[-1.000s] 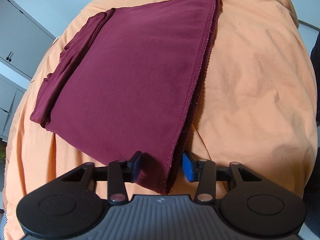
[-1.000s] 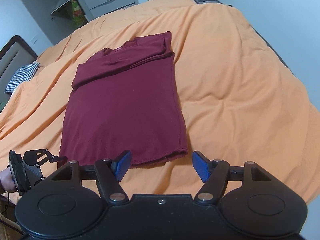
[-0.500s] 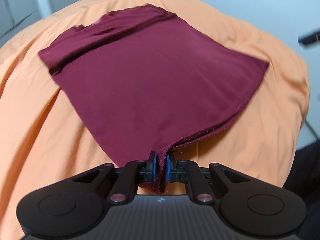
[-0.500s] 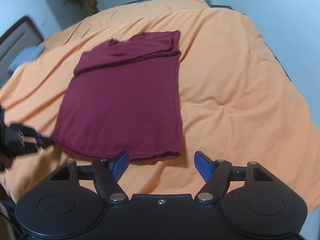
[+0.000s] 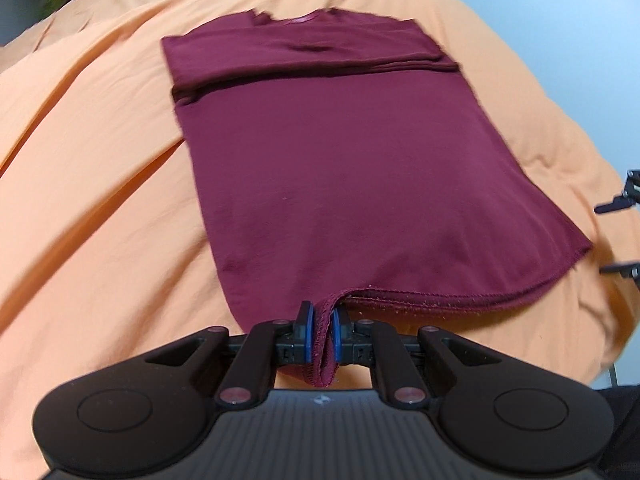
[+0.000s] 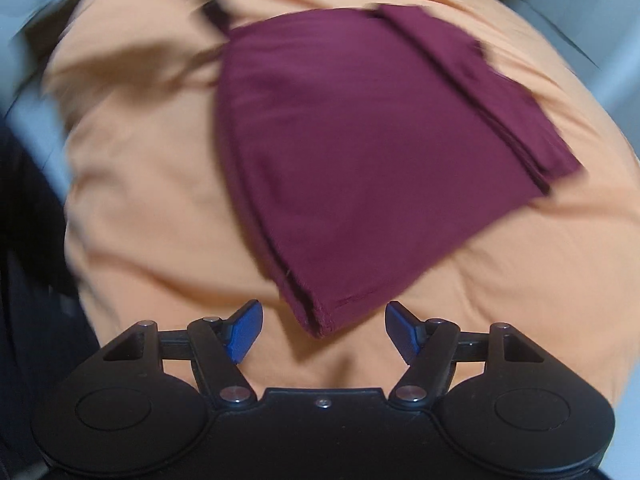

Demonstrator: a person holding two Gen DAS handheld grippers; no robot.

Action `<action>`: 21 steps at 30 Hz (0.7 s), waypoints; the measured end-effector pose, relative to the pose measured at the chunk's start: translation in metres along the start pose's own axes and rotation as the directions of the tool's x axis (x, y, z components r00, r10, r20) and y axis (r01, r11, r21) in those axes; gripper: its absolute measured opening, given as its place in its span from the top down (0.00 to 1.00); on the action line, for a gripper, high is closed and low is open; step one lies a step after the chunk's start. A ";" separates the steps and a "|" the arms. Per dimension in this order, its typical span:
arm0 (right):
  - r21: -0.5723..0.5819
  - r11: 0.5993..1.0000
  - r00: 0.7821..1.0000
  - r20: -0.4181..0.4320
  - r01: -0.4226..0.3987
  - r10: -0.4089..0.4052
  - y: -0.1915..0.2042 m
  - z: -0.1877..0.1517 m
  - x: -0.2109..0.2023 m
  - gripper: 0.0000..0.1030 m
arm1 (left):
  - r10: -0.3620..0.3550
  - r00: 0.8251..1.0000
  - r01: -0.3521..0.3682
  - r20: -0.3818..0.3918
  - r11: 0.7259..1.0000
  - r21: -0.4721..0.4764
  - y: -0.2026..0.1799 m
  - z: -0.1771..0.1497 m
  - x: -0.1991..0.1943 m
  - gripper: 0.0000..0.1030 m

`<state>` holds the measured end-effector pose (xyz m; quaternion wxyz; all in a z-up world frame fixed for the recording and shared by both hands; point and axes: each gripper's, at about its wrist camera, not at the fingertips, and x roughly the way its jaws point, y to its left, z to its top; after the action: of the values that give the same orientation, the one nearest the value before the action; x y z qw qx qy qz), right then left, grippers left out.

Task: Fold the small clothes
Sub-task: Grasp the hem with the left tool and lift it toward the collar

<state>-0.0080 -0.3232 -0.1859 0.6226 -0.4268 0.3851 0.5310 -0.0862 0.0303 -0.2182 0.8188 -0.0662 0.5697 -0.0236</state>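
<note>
A dark maroon knit shirt (image 5: 340, 160), folded into a long panel with its sleeves turned in across the far end, lies flat on a bed covered by a wrinkled orange cotton duvet (image 5: 100, 208). The left gripper (image 5: 320, 336) has its blue-padded fingers (image 5: 305, 330) pressed together on the stitched hem at the near left corner of the shirt, and the pinched cloth bunches into a small upright fold between them, with a little loop of hem hanging out behind the pads. Ahead of those fingers the rest of the hem runs off to the right along the duvet, and the collar shows at the far end. The right gripper (image 6: 322, 334) has its fingers (image 6: 245, 330) spread wide, holding nothing; the other near corner of the shirt (image 6: 360, 160) lies just ahead of and between them, resting on the duvet (image 6: 140, 200), apart from both pads. The right wrist view is blurred.
</note>
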 end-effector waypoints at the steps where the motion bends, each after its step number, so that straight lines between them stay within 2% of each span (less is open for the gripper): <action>1: -0.064 0.998 1.000 0.005 -0.017 0.018 0.000 -0.004 0.005 0.31 | 0.013 1.000 -0.013 -0.008 1.000 -0.014 -0.002 0.002 0.002 0.90; 3: -0.195 0.980 0.999 0.026 -0.038 0.044 0.000 -0.011 0.013 0.34 | 0.038 0.999 -0.039 -0.022 0.998 -0.042 -0.004 0.004 0.007 0.90; 6: -0.381 0.924 0.997 0.056 -0.035 0.061 0.001 -0.019 0.024 0.50 | 0.069 0.997 -0.072 -0.040 0.995 -0.072 -0.007 0.008 0.015 0.90; 8: -0.459 0.888 0.995 0.074 -0.019 0.059 0.000 -0.025 0.032 0.68 | 0.081 0.995 -0.085 -0.049 0.992 -0.088 -0.008 0.010 0.019 0.90; 9: -0.480 0.877 0.995 0.084 -0.013 0.061 -0.002 -0.026 0.035 0.71 | 0.084 0.995 -0.089 -0.051 0.991 -0.096 -0.008 0.011 0.020 0.90; 11: -0.472 0.881 0.991 0.095 -0.036 0.092 -0.010 -0.025 0.036 0.94 | 0.086 0.995 -0.091 -0.051 0.990 -0.109 -0.007 0.013 0.023 0.90; 12: -0.427 0.902 0.987 0.103 -0.066 0.121 -0.019 -0.021 0.033 0.96 | 0.083 0.995 -0.088 -0.049 0.990 -0.114 -0.006 0.015 0.023 0.90; 14: -0.252 0.954 0.974 0.116 -0.160 0.194 -0.048 -0.007 0.025 0.96 | 0.063 0.998 -0.066 -0.028 0.991 -0.118 -0.002 0.021 0.019 0.90; 16: -0.014 0.964 0.951 0.160 -0.266 0.265 -0.086 0.006 0.017 0.96 | 0.033 0.999 -0.030 0.016 0.992 -0.124 0.005 0.032 0.011 0.90; 18: 0.213 0.920 0.931 0.235 -0.328 0.278 -0.125 0.016 0.012 0.96 | 0.011 0.998 -0.002 0.057 0.989 -0.147 0.019 0.045 0.005 0.90; 21: 0.461 0.822 0.924 0.332 -0.333 0.188 -0.173 0.023 0.011 0.96 | 0.003 0.995 0.016 0.096 0.981 -0.192 0.047 0.067 0.006 0.90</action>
<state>0.1651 -0.3103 -0.1671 0.6804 -0.1126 0.4776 0.5443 -0.0233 0.0814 -0.2070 0.8349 -0.1480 0.5292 0.0322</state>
